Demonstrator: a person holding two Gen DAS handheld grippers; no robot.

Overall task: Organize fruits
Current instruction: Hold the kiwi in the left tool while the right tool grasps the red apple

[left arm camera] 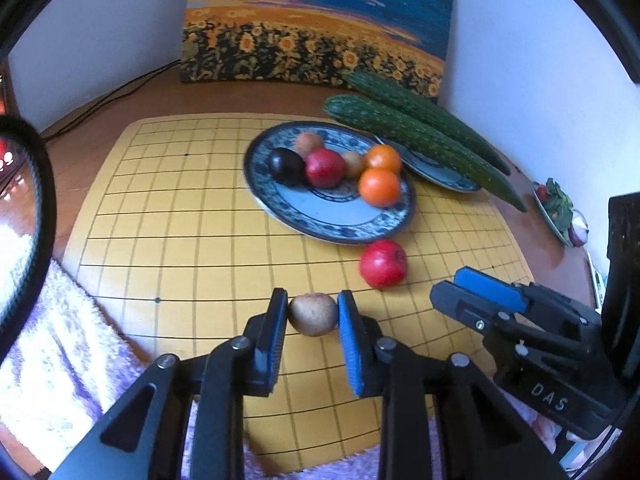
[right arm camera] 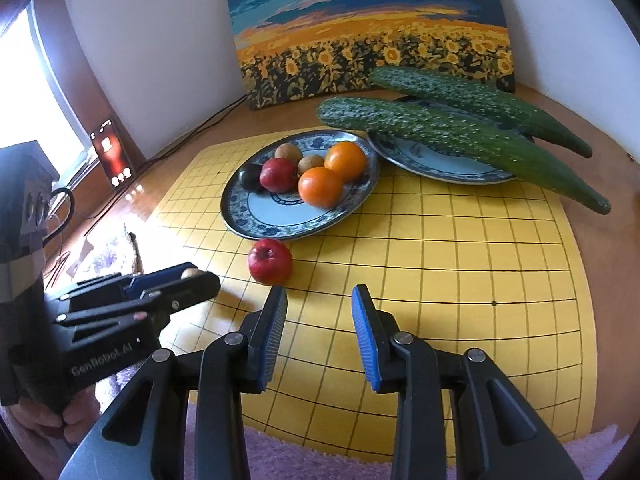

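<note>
Left gripper (left arm camera: 313,316) fingers clamped on a kiwi (left arm camera: 313,314), both pads touching its sides; its underside is hidden, so can't tell whether it sits on the grid mat (left arm camera: 180,208) or is just off it. From the right wrist view the same kiwi is nearly all hidden behind the left fingers, only a sliver shows. Right gripper (right arm camera: 320,312) fingers set narrow with nothing between them, just bare mat. Red apple (left arm camera: 383,264) lies on the mat just ahead of the left fingers and to their right, touching or nearly touching the rim of the fruit plate (left arm camera: 320,224). That plate, further ahead, holds two oranges (left arm camera: 379,186), another red fruit, a dark one and two brownish ones; the back ones are partly covered and blurred. Two cucumbers (right arm camera: 460,136) lie across a second plate (right arm camera: 440,168), far right of the right fingers, hiding most of it. Desk (left arm camera: 224,96) edges cut off by the fisheye rim.
</note>
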